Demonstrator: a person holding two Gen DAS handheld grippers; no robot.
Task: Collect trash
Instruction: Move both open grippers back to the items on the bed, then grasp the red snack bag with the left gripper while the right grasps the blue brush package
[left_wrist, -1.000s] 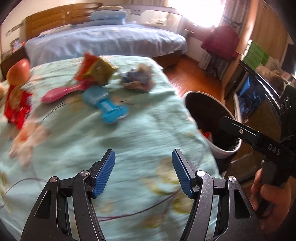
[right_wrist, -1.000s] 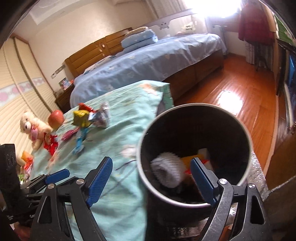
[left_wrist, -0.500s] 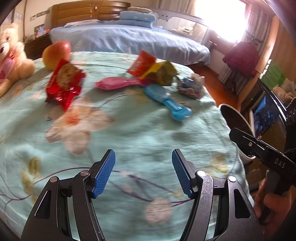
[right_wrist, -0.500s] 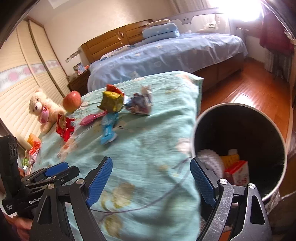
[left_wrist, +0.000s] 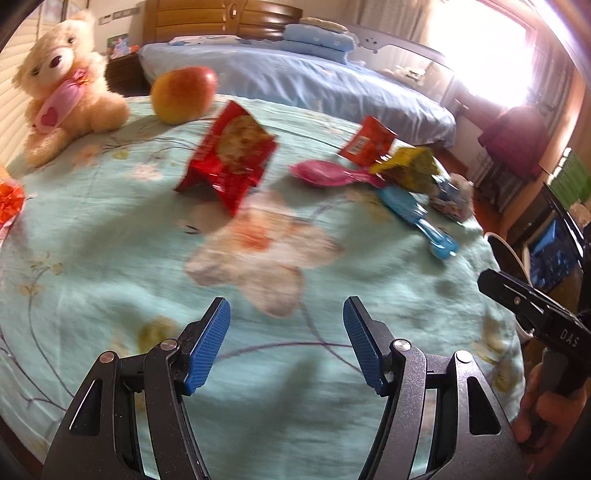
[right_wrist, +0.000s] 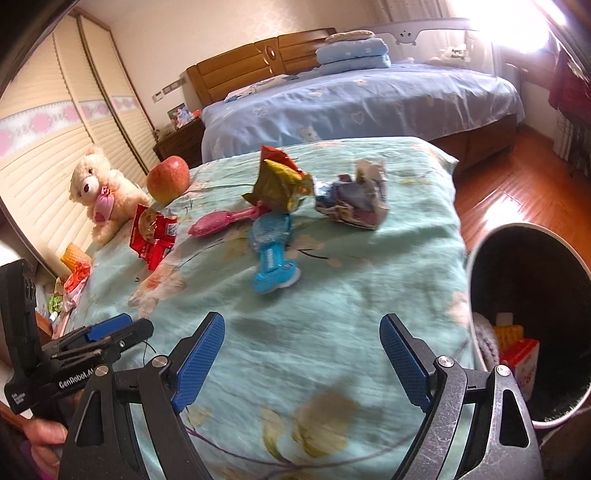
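Both the left gripper (left_wrist: 286, 339) and right gripper (right_wrist: 301, 356) hover with fingers apart and empty over the quilt (right_wrist: 332, 295), where the red wrapper (left_wrist: 229, 162) lies ahead, probably light, crinkly and slippery, best pinched at its raised edge.

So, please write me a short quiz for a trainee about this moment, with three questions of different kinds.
1. True or false: the left tongs hold a wrapper.
2. What lies directly in front of the right tongs? A) blue wrapper B) apple C) teddy bear
3. Fill in: the trash bin stands to the ____ of the green blanket in the right wrist view, with items already inside.

Key: 1 false, both tongs are open and hold nothing. 2 A. 3 right.
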